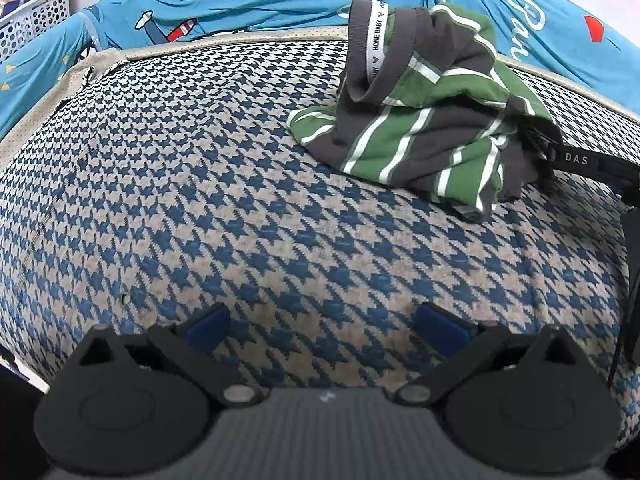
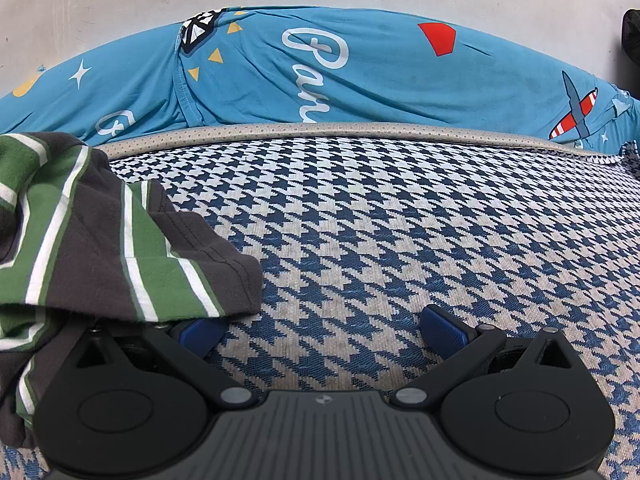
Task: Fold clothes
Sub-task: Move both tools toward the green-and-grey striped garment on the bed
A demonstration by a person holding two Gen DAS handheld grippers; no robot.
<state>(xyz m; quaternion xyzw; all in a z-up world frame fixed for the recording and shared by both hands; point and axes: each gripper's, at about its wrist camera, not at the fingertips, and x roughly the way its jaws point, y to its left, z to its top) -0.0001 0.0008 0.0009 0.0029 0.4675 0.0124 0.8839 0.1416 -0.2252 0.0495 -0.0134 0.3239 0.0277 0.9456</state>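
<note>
A crumpled garment [image 1: 424, 112] with green, grey and white stripes and a white "HONE BABY" band lies in a heap on the houndstooth mattress [image 1: 240, 184], at the upper right of the left wrist view. My left gripper [image 1: 324, 330] is open over bare mattress, well short of the heap. In the right wrist view the same garment [image 2: 92, 240] fills the left side and drapes over the left finger. My right gripper [image 2: 324, 328] is open, with only mattress [image 2: 400, 220] between its blue pads [image 2: 444, 330]. The right gripper's black body [image 1: 592, 166] touches the heap's right edge.
A bright blue printed sheet [image 2: 320, 80] with planes and lettering runs along the mattress's far edge against a pale wall. A white perforated laundry basket [image 1: 32, 20] stands at the far left. A dark object [image 2: 632, 36] sits at the far right edge.
</note>
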